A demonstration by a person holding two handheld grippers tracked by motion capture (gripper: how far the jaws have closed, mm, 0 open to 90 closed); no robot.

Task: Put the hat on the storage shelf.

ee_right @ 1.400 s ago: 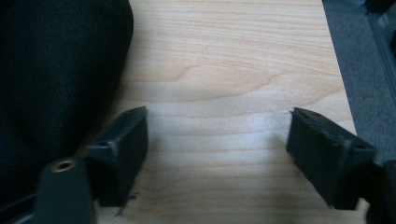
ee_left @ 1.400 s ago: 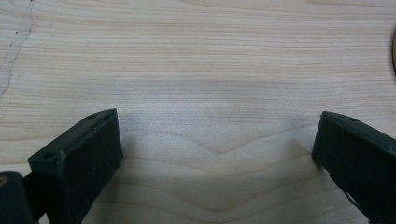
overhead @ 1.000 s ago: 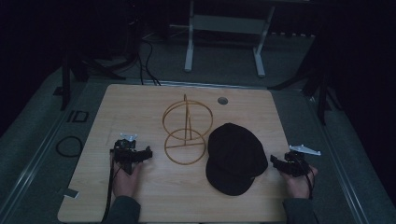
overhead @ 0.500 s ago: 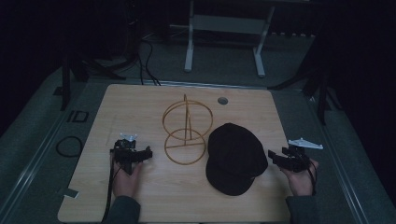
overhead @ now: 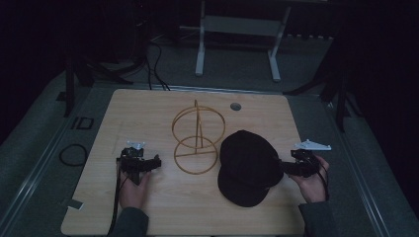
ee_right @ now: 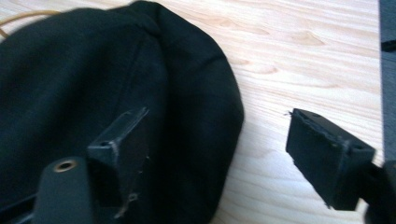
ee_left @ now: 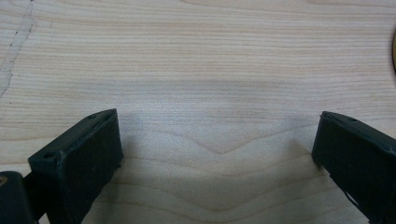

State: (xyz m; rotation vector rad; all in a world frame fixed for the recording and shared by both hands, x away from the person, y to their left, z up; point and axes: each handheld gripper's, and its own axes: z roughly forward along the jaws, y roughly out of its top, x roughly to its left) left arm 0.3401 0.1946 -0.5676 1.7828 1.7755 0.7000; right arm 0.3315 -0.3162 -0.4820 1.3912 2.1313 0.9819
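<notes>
The black cap lies flat on the worktop just ahead of the right gripper, whose jaws have just been opening with nothing clamped, so closing early might pinch only loose fabric and slip.
</notes>
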